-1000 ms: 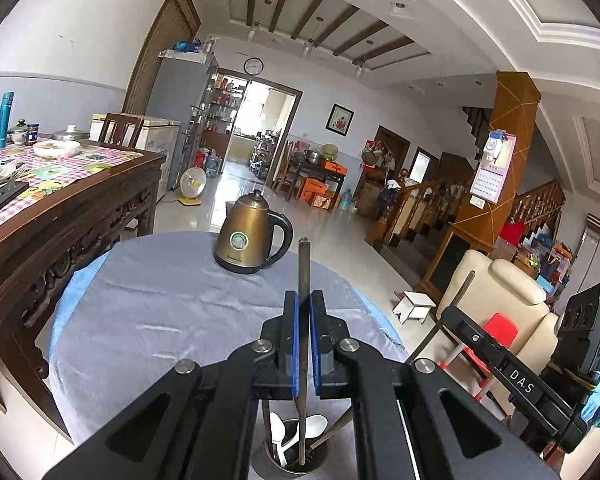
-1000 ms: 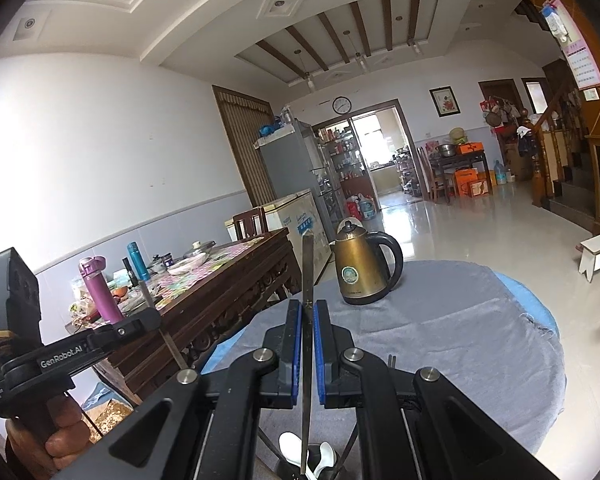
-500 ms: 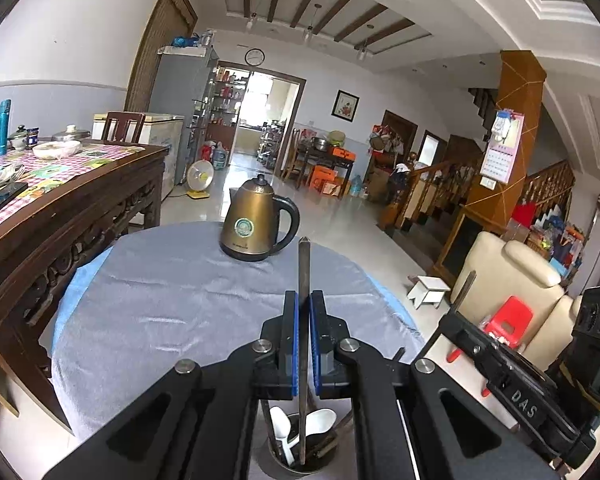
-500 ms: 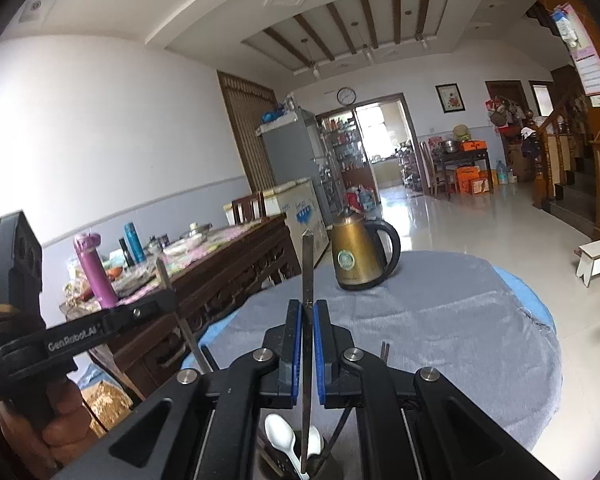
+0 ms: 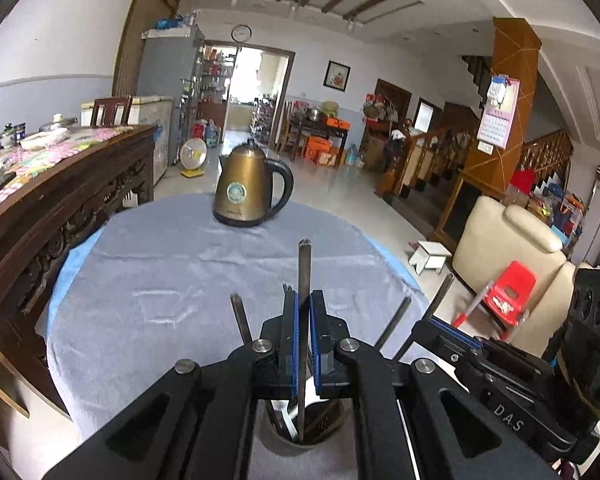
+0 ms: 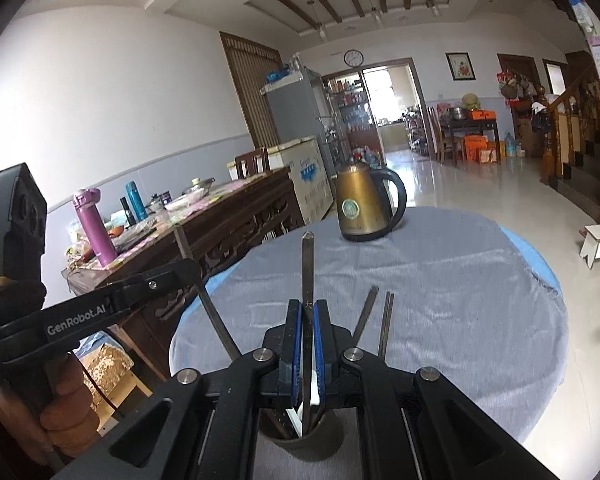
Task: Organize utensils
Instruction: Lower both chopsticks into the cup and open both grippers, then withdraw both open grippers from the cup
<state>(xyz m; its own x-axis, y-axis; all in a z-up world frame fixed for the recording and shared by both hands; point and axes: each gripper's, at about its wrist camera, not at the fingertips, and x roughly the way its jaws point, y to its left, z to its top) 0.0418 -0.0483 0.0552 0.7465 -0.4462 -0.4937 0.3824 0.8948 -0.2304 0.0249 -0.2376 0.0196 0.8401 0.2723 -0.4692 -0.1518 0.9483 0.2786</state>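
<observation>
Left wrist view: your left gripper [image 5: 304, 344] has its fingers clamped on an upright metal utensil handle [image 5: 304, 280], whose lower end dips into the dark holder cup [image 5: 300, 436] directly below the fingers on the grey tabletop [image 5: 160, 280]. Other handles lean out on either side; the kettle [image 5: 248, 188] stands well ahead.

Right wrist view: your right gripper [image 6: 307, 344] grips a second handle [image 6: 307, 272] the same way, over the same cup [image 6: 300, 444], it seems, though the rim is mostly hidden. The left gripper's body [image 6: 100, 312] sits close to the left of the fingers.

Releasing off-centre could drop a piece onto the cloth; both tools crowding one cup could knock it over.
</observation>
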